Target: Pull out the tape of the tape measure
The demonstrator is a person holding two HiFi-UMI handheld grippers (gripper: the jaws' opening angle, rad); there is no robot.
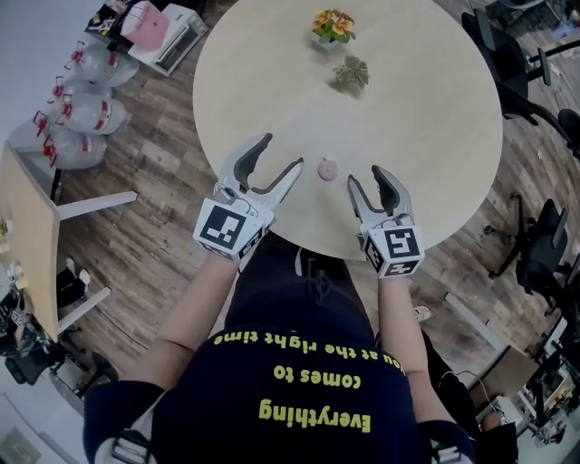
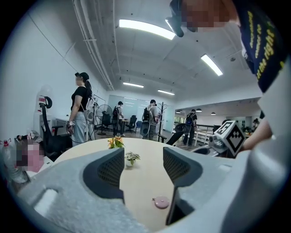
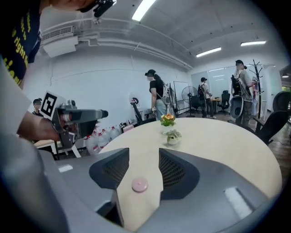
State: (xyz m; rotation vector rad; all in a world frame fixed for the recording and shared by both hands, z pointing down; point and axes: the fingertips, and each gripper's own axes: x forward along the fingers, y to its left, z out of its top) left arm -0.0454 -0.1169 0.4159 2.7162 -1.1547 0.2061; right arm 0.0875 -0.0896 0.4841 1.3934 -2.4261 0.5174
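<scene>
A small round pink tape measure (image 1: 327,169) lies flat on the round beige table (image 1: 426,100), near its front edge. My left gripper (image 1: 283,150) hovers just left of it, jaws open and empty. My right gripper (image 1: 366,176) hovers just right of it, jaws also open with nothing between them. In the left gripper view the tape measure (image 2: 161,202) lies low and right of the gap between the fingers (image 2: 110,170). In the right gripper view the tape measure (image 3: 139,184) lies on the table seen between the two fingers (image 3: 175,169), beyond their tips.
Two small potted plants stand farther back on the table: one with orange flowers (image 1: 333,25), one green (image 1: 350,74). Office chairs (image 1: 507,63) stand to the right; water jugs (image 1: 86,113) and a side table (image 1: 27,236) to the left. Several people stand in the background.
</scene>
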